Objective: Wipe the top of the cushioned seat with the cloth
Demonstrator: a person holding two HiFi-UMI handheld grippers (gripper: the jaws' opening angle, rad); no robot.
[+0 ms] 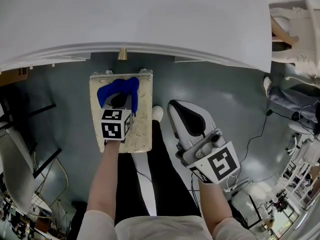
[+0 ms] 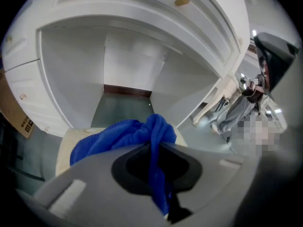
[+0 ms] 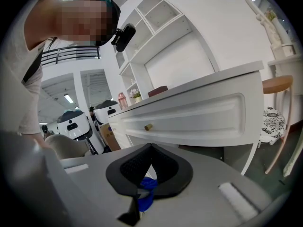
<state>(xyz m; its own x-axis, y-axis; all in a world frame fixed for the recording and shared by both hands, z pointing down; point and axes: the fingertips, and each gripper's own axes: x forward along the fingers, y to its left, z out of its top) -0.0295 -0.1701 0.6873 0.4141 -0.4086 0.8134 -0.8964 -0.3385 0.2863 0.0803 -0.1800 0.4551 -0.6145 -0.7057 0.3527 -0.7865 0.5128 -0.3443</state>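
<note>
Right gripper (image 1: pixel 181 110), jaws together, hangs aside. Left gripper (image 1: pixel 120 101) is clamped on the blue cloth (image 1: pixel 118 86) at the cushioned seat's (image 1: pixel 143 125) far edge. Bunched so, the cloth may miss corners or slip free.

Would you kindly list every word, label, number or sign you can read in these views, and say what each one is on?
Nothing here can be read as text.
Cardboard box: dark print, too small and blurred to read.
Left marker cube and right marker cube: black-and-white square patterns only, no letters or numbers.
</note>
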